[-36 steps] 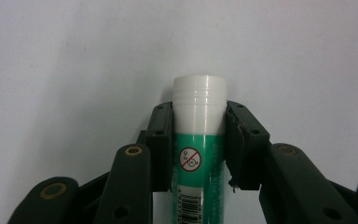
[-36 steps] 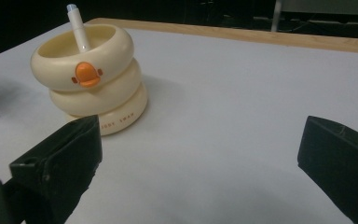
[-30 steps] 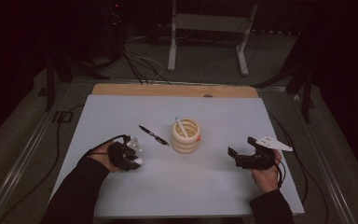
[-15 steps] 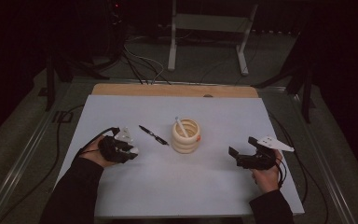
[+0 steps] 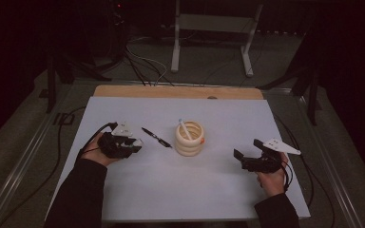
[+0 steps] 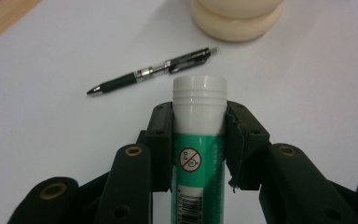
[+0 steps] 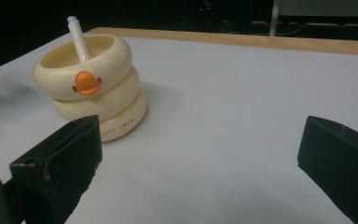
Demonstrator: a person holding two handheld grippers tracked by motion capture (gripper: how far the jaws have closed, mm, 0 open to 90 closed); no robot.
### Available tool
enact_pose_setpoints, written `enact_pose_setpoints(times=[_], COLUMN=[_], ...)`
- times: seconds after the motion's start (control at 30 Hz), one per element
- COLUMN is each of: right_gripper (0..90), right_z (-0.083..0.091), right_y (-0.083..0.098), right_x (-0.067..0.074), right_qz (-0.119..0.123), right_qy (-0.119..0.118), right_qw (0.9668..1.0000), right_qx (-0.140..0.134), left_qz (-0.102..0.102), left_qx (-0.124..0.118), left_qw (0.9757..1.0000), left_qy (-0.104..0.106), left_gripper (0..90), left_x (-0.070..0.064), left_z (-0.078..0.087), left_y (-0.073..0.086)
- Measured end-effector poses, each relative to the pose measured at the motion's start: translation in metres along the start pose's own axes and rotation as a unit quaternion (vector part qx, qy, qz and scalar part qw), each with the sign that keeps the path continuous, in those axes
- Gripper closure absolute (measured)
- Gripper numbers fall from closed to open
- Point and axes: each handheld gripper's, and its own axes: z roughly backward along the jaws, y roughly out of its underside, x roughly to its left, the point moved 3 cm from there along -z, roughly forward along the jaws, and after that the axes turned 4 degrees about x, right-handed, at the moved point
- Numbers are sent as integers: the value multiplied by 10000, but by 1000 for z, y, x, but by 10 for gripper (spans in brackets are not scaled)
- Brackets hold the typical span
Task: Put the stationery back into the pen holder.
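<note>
My left gripper (image 5: 135,142) (image 6: 199,116) is shut on a green glue stick (image 6: 198,158) with a white cap, held off the table at the left. Just beyond the cap lies a black pen (image 6: 151,71) (image 5: 156,137) on the white sheet. A cream ringed pen holder (image 5: 189,138) (image 7: 91,86) with an orange duck bill stands mid-table, with a white pen (image 7: 78,38) leaning inside it. My right gripper (image 5: 240,159) (image 7: 200,163) rests at the right with its jaws wide apart and nothing between them, facing the holder.
A white sheet (image 5: 218,190) covers the table, with a wooden edge (image 5: 171,91) at the far side. Cables (image 5: 142,66) and a white metal stand (image 5: 209,28) sit on the dark floor beyond. Metal rails run along both table sides.
My left gripper has risen with the glue stick and moved toward the far side, closer to the black pen. The right gripper has stayed still.
</note>
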Motion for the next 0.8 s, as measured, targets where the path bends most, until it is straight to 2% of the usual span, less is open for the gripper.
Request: enact_pose_setpoints(times=[0.33,0.8], right_gripper=[0,1], right_z=[0,0], right_y=[0,0], right_x=[0,0], right_qz=[-3,-9], right_qy=[-7,-6], right_qw=[10000,10000], right_qx=[-6,-13], left_qz=[96,119], left_qx=[-176,-293], left_qw=[9997,9994], left_qy=[-115,-105], left_gripper=[662,662], left_x=[1,2], left_z=[2,-1], left_y=[-13,-28])
